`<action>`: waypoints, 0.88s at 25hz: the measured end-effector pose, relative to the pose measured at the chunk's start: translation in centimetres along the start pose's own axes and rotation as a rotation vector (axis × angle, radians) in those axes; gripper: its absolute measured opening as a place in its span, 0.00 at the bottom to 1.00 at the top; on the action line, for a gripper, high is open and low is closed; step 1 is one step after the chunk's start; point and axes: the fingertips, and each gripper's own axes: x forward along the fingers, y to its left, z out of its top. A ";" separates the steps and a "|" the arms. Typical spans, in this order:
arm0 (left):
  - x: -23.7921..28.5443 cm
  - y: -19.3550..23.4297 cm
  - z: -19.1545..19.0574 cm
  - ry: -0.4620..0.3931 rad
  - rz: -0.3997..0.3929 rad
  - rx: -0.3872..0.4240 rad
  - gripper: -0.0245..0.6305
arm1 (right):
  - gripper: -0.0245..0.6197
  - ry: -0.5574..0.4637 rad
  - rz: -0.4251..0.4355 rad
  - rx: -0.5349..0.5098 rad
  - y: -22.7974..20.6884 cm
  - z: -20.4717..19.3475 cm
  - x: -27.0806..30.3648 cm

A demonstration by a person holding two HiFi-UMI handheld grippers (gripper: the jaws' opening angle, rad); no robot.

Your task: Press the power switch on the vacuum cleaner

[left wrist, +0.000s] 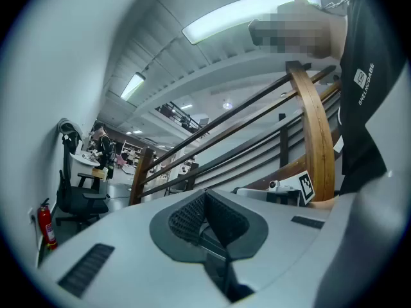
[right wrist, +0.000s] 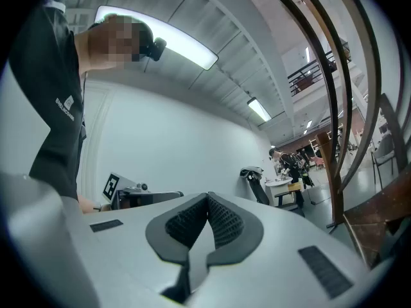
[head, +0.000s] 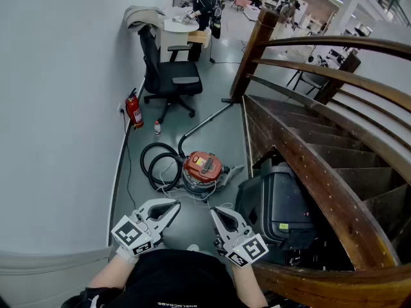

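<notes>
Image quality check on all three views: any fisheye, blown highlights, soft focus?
Head view: evenly lit, no glare, the red round vacuum cleaner sharp, mild bending at the edges. Left gripper view: strong fisheye, dark vignette, long ceiling light strip blown out, grey left tongs close up, slightly soft. Right gripper view: same fisheye, ceiling light clipped, right tongs slightly soft.

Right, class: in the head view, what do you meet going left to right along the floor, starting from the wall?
Fire extinguisher → coiled black hose → red vacuum cleaner → black container.
</notes>
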 end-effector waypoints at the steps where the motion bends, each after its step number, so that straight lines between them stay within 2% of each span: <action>1: 0.1 -0.2 -0.1 0.002 0.001 0.000 0.06 | 0.08 -0.002 0.000 0.005 -0.1 0.0 -0.2; 9: 1.4 -2.2 -0.9 0.019 0.021 0.007 0.06 | 0.08 -0.006 -0.001 0.025 -1.0 -0.4 -2.4; 22: 3.3 -3.8 -2.6 0.047 0.087 0.018 0.06 | 0.08 -0.011 0.047 0.081 -2.9 -1.6 -5.5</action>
